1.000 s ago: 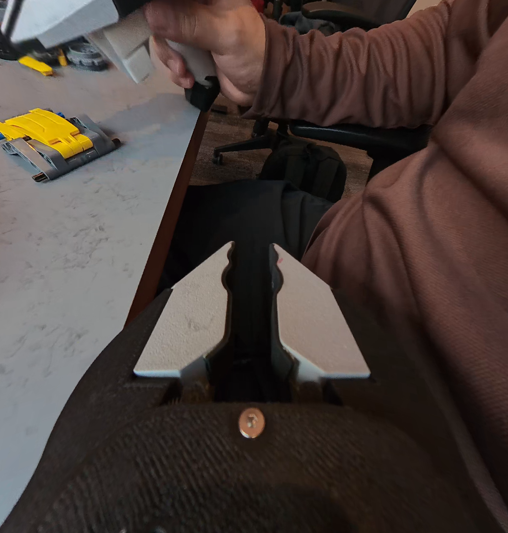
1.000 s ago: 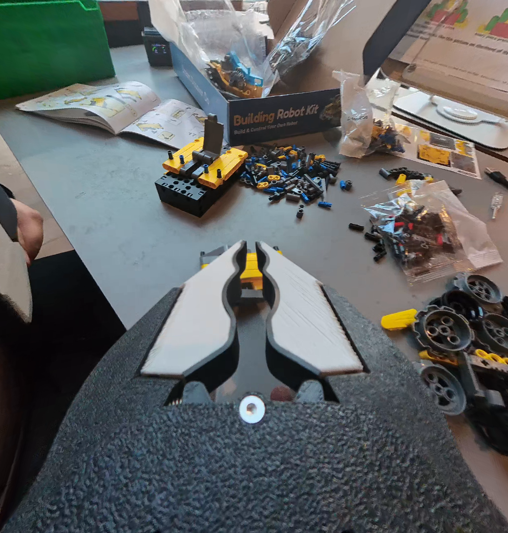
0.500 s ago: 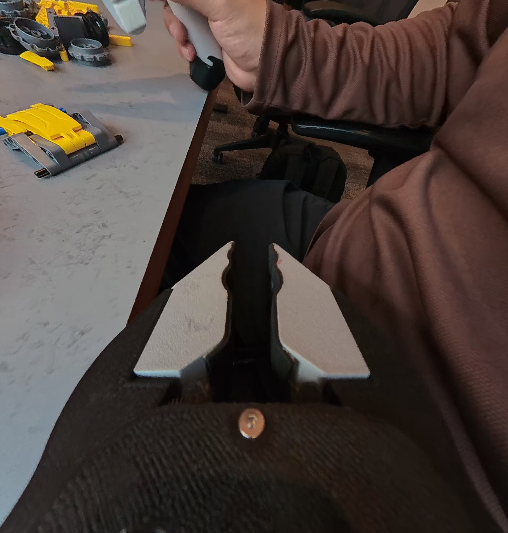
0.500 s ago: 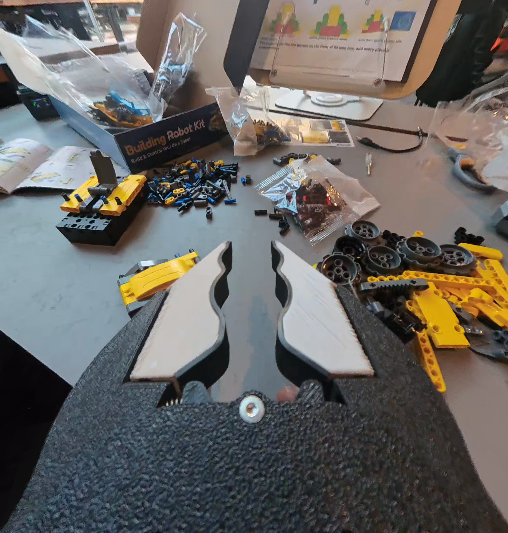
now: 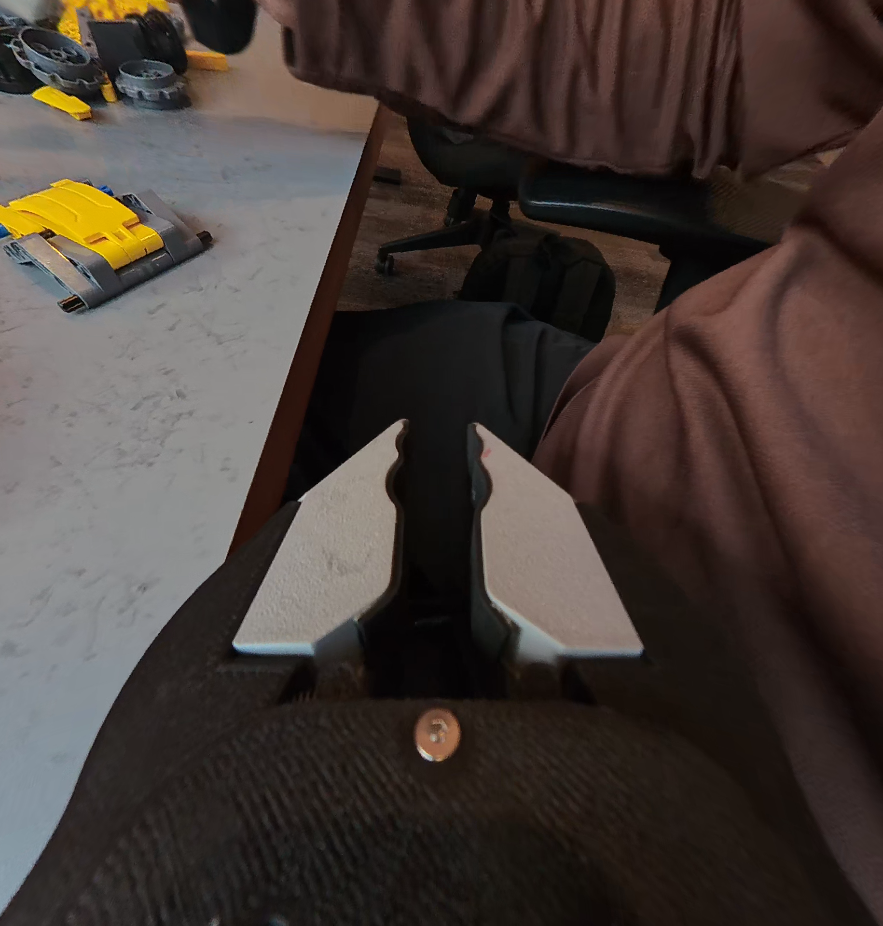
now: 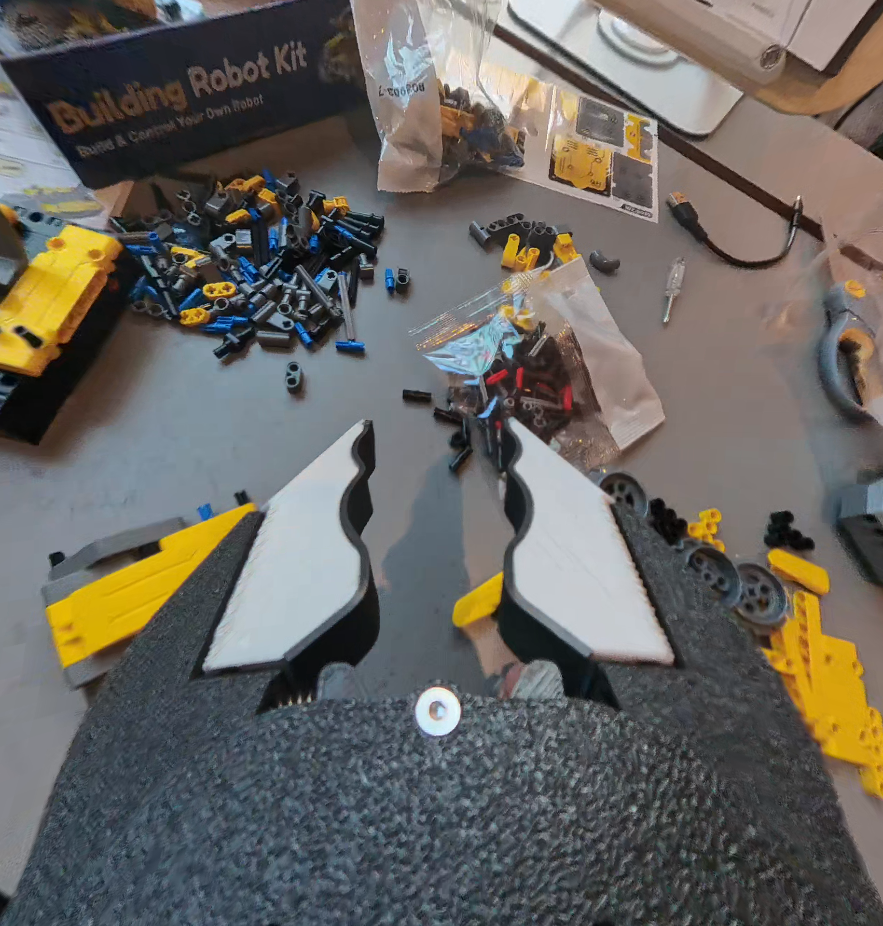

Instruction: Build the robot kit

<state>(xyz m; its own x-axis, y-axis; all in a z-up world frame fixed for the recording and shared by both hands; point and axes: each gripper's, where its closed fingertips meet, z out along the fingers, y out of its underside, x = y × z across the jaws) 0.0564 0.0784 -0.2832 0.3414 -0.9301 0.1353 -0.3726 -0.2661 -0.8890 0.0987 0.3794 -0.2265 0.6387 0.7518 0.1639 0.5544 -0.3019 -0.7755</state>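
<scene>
Left wrist view. The left gripper (image 5: 437, 426) points off the table (image 5: 128, 426), past its brown edge, over a dark-trousered lap (image 5: 429, 361). Its fingers stand apart with a narrow gap and nothing between them. A brown sleeve (image 5: 730, 501) fills the 3 o'clock side and hides whatever lies behind it; a second fold of the same cloth crosses the top. At 10 o'clock a yellow-and-grey panel assembly (image 5: 91, 235) lies flat on the table, well apart from the gripper. At 11 o'clock grey wheel hubs (image 5: 148, 82) and yellow pieces are cut off by the frame edge. An office chair base (image 5: 454, 235) and a dark bag (image 5: 545, 280) sit on the floor at 12 o'clock.

Right wrist view. The right gripper (image 6: 437, 431) hovers over the table (image 6: 179, 451), fingers wide apart, gripping nothing. Just beyond the right fingertip (image 6: 522, 441) lie loose black pins (image 6: 459, 451) and a clear bag of black and red parts (image 6: 534, 381). A small yellow piece (image 6: 477, 601) shows between the fingers, partly covered by the right one; whether it touches is unclear. At 9 o'clock the panel assembly (image 6: 118, 601) is half hidden behind the gripper body. At 11 o'clock: a heap of blue, grey and yellow connectors (image 6: 259, 270) and a dark printed box (image 6: 179, 100), blurred. At 3 o'clock: wheel hubs (image 6: 730, 581) and yellow beams (image 6: 830, 676), partly hidden.
</scene>
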